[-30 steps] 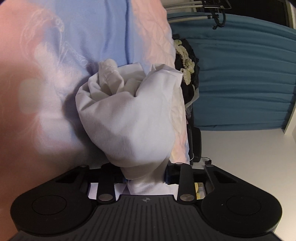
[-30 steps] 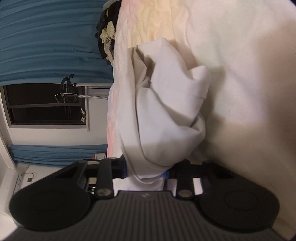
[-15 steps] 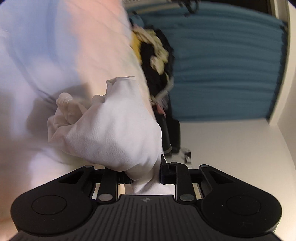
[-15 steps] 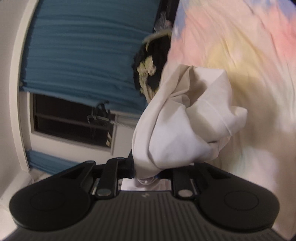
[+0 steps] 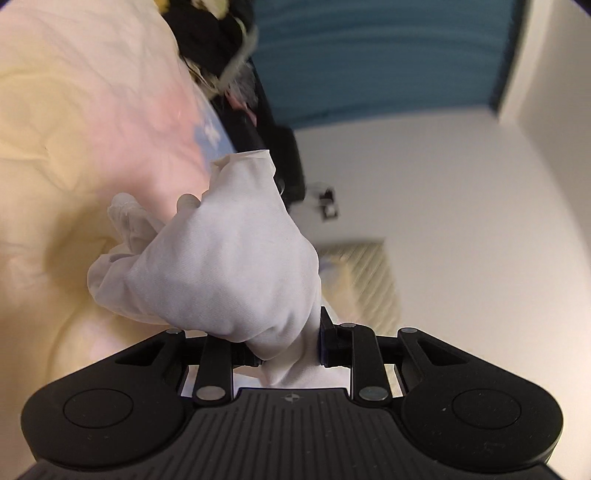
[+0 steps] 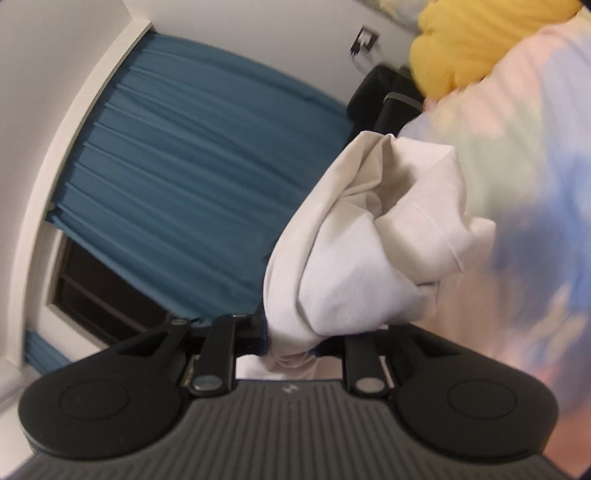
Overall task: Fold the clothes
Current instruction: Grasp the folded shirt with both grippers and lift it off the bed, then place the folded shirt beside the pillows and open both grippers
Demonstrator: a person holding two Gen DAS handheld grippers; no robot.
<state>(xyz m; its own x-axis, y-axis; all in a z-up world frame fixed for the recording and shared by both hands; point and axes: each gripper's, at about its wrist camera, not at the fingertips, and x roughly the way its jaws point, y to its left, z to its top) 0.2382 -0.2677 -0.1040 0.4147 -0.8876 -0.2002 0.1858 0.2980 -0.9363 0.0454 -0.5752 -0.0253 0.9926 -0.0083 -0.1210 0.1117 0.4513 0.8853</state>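
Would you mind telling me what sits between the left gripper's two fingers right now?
A bunched fold of the white garment is pinched between the left gripper fingers, with nothing else there; the left wrist view shows it.

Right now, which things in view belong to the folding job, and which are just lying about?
In the job:
- white garment, bunched
- left gripper, clamped on it
- right gripper, clamped on it
- pastel bedsheet beneath

Lying about:
- yellow cloth
- black clothing pile
- blue curtain
- wall socket
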